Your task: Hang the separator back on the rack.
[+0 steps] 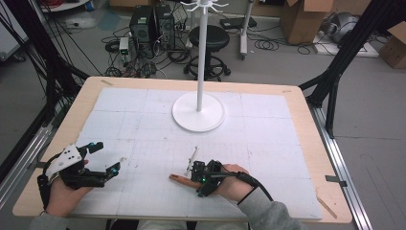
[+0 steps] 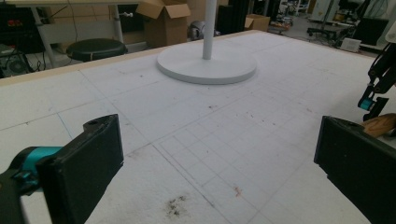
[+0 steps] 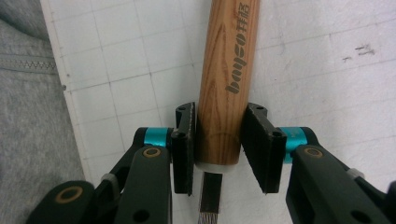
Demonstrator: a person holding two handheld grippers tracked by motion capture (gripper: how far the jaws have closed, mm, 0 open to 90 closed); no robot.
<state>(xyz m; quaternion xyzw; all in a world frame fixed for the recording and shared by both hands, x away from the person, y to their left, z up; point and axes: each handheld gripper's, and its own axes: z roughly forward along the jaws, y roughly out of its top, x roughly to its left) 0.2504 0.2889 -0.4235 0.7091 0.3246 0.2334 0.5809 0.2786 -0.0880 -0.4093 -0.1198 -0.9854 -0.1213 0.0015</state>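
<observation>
A tool with a wooden handle (image 3: 229,70) and a thin metal shank (image 3: 210,198) lies on the white gridded table top (image 1: 268,143). My right gripper (image 3: 218,144) is shut on the handle near its metal end, a black pad flat against each side. In the high view that gripper (image 1: 198,175) sits near the front middle of the table, the handle (image 1: 178,178) pointing left and the metal part (image 1: 192,160) angled away. My left gripper (image 1: 106,156) rests at the front left, open wide, with nothing between its pads (image 2: 88,158). The left gripper view catches the right gripper (image 2: 378,79) and the handle's tip (image 2: 380,123) at its right edge.
A white stand (image 1: 198,112) with a round base, a tall pole and hooks at the top stands at the table's far middle. Behind the table are a black stool (image 1: 209,36), cardboard boxes and cables on the floor. A grey sleeve (image 3: 28,116) lies at the table's front edge.
</observation>
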